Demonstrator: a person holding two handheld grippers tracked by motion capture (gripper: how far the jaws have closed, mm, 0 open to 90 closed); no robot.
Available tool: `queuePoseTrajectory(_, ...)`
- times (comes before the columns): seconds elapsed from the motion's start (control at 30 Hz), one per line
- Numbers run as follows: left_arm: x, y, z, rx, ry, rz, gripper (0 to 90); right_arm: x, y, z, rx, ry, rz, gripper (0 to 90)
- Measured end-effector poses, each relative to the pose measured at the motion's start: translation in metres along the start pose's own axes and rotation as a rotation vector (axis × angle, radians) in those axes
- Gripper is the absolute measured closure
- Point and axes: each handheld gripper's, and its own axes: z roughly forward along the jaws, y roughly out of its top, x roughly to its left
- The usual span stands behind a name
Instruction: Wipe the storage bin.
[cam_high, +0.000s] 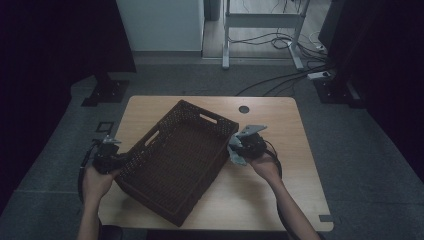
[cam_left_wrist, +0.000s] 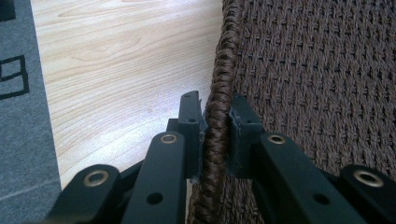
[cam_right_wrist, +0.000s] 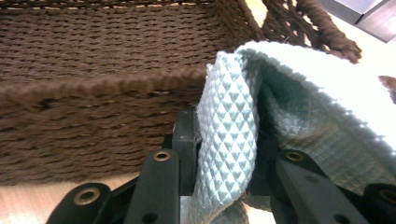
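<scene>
Basket (cam_high: 175, 162) of dark brown weave sits turned at an angle on the wooden table (cam_high: 295, 175), covering most of its middle. Its rim (cam_left_wrist: 219, 93) on the person's near-left side is pinched between the jaws of the left gripper (cam_high: 116, 161); in the left gripper view the braided edge runs straight up between the two black pads, one pad outside the basket and one inside, both pressing on it. On the opposite side of the basket, just beside its right wall, the right gripper (cam_high: 239, 150) is clamped on a pale blue-green cloth (cam_right_wrist: 233, 140) with a waffle texture. In the right gripper view a fold of that cloth stands between the jaws and drapes over the right one, with the basket's outer wall (cam_right_wrist: 93, 112) close behind it. The cloth (cam_high: 236, 156) hangs outside the basket, close against the wall in the high view. A small round hole (cam_high: 244, 109) in the table lies beyond the basket's far corner.
</scene>
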Motion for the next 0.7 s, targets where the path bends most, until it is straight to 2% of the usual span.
queuePoseTrajectory(0.53,-0.003,-0.002,-0.001,-0.004,0.006,0.002,78.0,0.027,0.000,-0.006,0.003,0.039,-0.045,69.8)
queuePoseTrajectory(0.7,-0.003,-0.003,-0.001,-0.003,0.005,0.004,78.1,0.032,-0.001,-0.008,-0.001,0.050,-0.044,69.8)
